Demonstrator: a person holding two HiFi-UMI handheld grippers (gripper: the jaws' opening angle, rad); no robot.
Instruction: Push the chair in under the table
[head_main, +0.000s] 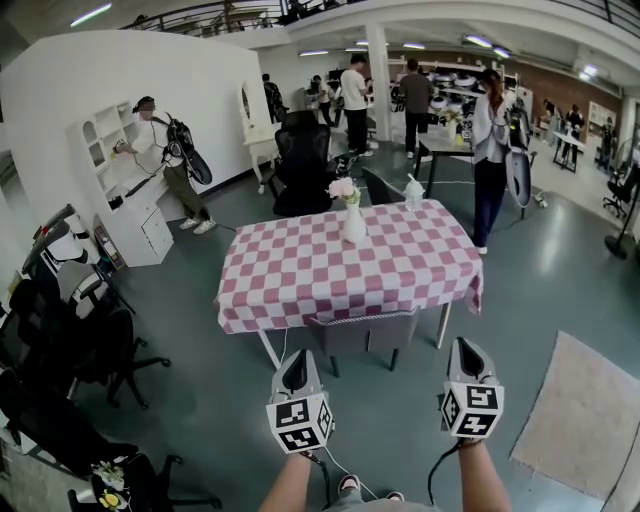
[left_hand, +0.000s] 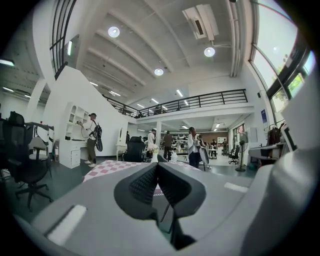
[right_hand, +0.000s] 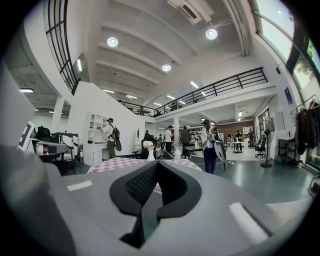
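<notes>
Here the left gripper (head_main: 296, 372) has its two jaws pressed together with nothing between them, and the left gripper view shows the dark pads meeting along one line. The right gripper (head_main: 468, 356) is the same: its jaws are closed and it carries nothing. Both are held level above the floor, side by side and a little apart, and they point toward the table (head_main: 300, 280). Neither one touches anything.

In front of them is a strip of bare grey floor, and then the grey chair (head_main: 365, 335). The chair stands at the near edge of the table, with its back just under the hanging hem of the pink and white checked tablecloth (head_main: 400, 255). Its legs show below the hem.

On the table, near the far edge, a white vase (head_main: 354, 222) stands upright and holds pink flowers (head_main: 343, 188). A small white bottle (head_main: 414, 192) stands near the far right corner; what is inside it I cannot tell.

Behind the table is a black office chair (head_main: 303, 160). To the left of the table several black office chairs (head_main: 90, 340) crowd the floor. To the right lies a pale rug (head_main: 590, 415), well apart from the table legs. A person (head_main: 490, 150) stands near the far right corner of the table.
</notes>
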